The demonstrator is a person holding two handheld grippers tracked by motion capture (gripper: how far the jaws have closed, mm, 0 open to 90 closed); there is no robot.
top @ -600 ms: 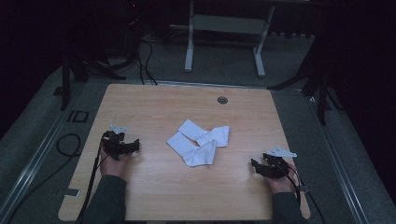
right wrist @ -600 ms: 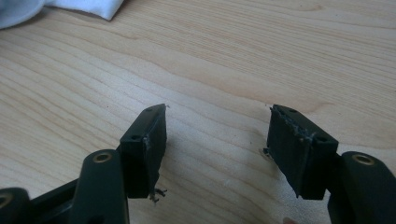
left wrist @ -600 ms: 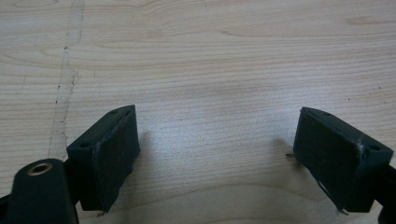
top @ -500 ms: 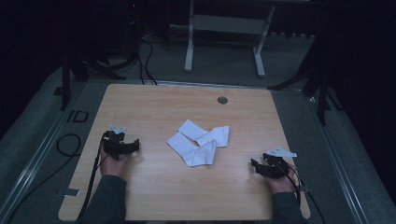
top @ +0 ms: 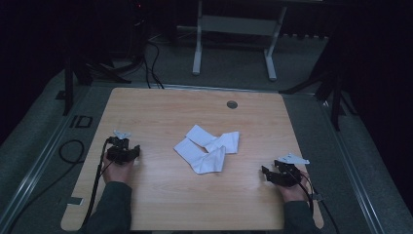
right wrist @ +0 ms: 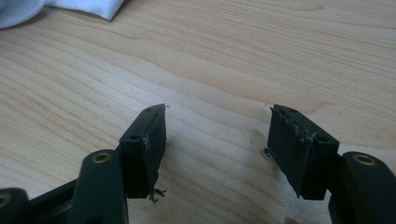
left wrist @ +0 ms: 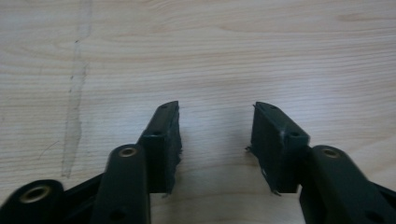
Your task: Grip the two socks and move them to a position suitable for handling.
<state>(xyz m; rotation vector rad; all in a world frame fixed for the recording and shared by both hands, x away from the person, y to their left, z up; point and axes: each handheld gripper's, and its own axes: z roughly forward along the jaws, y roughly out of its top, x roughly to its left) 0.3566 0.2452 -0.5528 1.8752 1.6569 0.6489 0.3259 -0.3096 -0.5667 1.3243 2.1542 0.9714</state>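
A crumpled white cloth (top: pixel 208 148) lies in the middle of the wooden table (top: pixel 160 112); a corner of the cloth (right wrist: pixel 60 8) shows at the top left of the right gripper view. My left gripper (top: pixel 130 152) rests low at the table's left side, well left of the cloth. In its own view the left gripper (left wrist: pixel 215 122) stands open over bare wood with nothing between the jaws. My right gripper (top: pixel 267 174) sits near the front right, right of the cloth. The right gripper (right wrist: pixel 217 125) is open too, jaws wide apart over bare wood.
A small round grey grommet (top: pixel 232 104) is set in the table near its far edge. Cables (top: pixel 73 151) trail over the grey floor at the left. A metal stand (top: pixel 234 39) rises beyond the table. A faint streak (left wrist: pixel 74 98) marks the wood.
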